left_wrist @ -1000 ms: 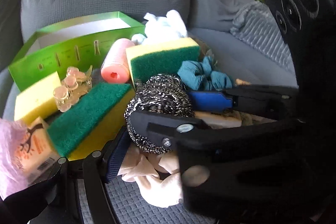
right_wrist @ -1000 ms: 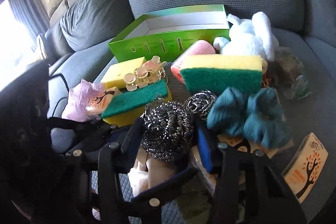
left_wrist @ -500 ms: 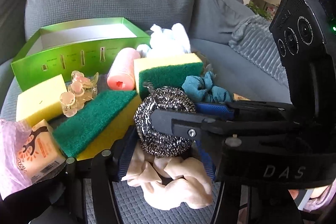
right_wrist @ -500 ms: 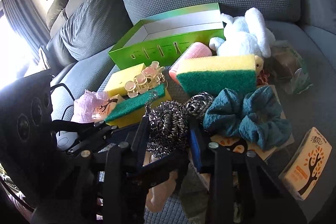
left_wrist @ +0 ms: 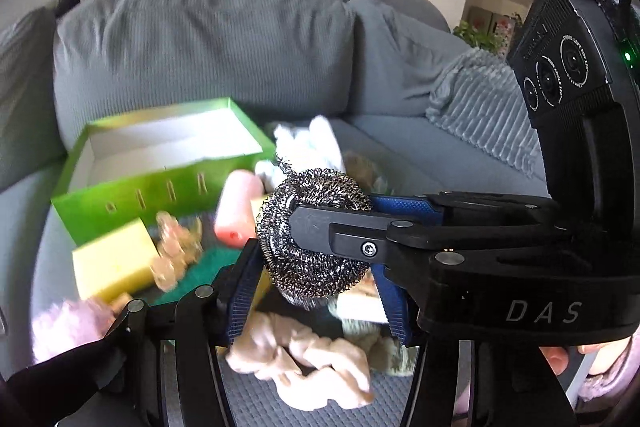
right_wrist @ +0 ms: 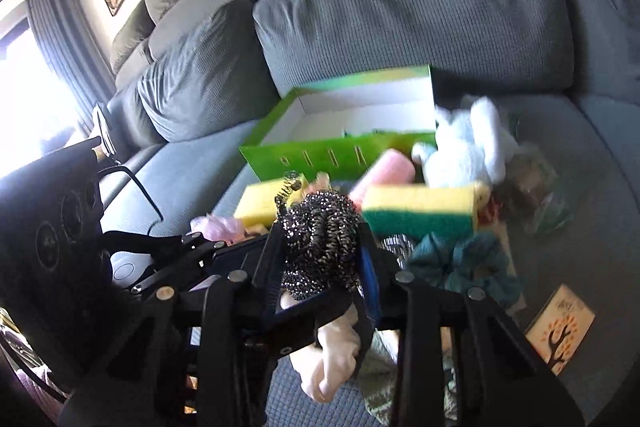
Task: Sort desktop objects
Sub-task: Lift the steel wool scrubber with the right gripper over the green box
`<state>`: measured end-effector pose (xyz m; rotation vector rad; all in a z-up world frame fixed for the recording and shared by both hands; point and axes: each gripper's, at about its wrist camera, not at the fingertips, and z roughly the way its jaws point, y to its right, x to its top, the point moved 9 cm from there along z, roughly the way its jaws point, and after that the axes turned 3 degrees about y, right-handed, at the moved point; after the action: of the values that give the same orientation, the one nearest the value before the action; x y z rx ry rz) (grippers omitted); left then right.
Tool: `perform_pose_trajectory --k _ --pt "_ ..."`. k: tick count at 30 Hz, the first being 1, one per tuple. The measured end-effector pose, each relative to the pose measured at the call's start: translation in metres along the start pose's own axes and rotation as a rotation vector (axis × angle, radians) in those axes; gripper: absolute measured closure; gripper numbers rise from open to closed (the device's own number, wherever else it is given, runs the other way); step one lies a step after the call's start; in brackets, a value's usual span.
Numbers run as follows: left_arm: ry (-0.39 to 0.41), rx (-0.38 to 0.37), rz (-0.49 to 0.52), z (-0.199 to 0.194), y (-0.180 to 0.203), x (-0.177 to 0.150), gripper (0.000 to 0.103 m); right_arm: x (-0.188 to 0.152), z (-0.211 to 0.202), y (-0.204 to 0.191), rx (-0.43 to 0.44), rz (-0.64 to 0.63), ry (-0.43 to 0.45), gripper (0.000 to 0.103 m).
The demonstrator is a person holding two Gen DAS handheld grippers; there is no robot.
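Note:
A steel wool scourer (left_wrist: 316,259) (right_wrist: 320,239) is lifted above the pile on the grey sofa seat. My right gripper (right_wrist: 322,255) is shut on it, its blue pads pressed to both sides. My left gripper (left_wrist: 320,291) is also around the scourer, with a pad at each side; its jaws look closed on it too. The right gripper's body (left_wrist: 460,251) crosses the left wrist view. An open green box (left_wrist: 160,167) (right_wrist: 344,131) with a white inside stands behind the pile.
Below lie a cream scrunchie (left_wrist: 316,359), yellow-green sponges (right_wrist: 420,211) (left_wrist: 116,263), a pink roller (right_wrist: 384,171), a white plush toy (right_wrist: 472,143), a teal scrunchie (right_wrist: 464,263), clear hair clips (left_wrist: 176,251) and a small tree-print box (right_wrist: 560,327). Sofa cushions rise behind.
Both grippers have risen with the scourer, lifting it off the pile. The cream scrunchie that lay under it is now exposed below. The pile looks blurred from the motion.

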<state>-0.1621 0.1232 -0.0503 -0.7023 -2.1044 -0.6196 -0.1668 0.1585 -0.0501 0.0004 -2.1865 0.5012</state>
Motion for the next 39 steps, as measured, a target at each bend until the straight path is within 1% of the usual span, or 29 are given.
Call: perform_pose_trajectory --k 5,9,15,18,23,28,31,39 --pt "0.047 0.057 0.028 -0.01 -0.01 0.028 0.047 0.031 -0.002 -0.014 0.024 -0.047 0.055 0.07" --pt "0.089 0.097 0.057 -0.014 -0.021 0.058 0.047 0.058 0.0 -0.025 0.032 -0.097 0.108 0.07" --pt "0.134 0.13 0.066 -0.007 -0.043 0.093 0.047 0.1 0.011 -0.027 0.035 -0.137 0.168 0.07" --pt "0.146 0.129 0.054 0.003 -0.055 0.106 0.047 0.117 0.021 -0.025 0.03 -0.148 0.188 0.07" --pt "0.135 0.13 0.036 0.027 -0.076 0.119 0.047 0.136 0.047 -0.015 0.011 -0.162 0.195 0.07" --pt "0.108 0.133 0.038 0.055 -0.095 0.13 0.047 0.153 0.076 0.004 0.012 -0.136 0.186 0.069" --pt "0.089 0.129 0.018 0.07 -0.107 0.13 0.047 0.159 0.093 0.013 0.005 -0.128 0.174 0.069" --pt "0.022 0.119 -0.036 0.106 -0.13 0.111 0.047 0.15 0.134 0.036 -0.01 -0.097 0.104 0.068"
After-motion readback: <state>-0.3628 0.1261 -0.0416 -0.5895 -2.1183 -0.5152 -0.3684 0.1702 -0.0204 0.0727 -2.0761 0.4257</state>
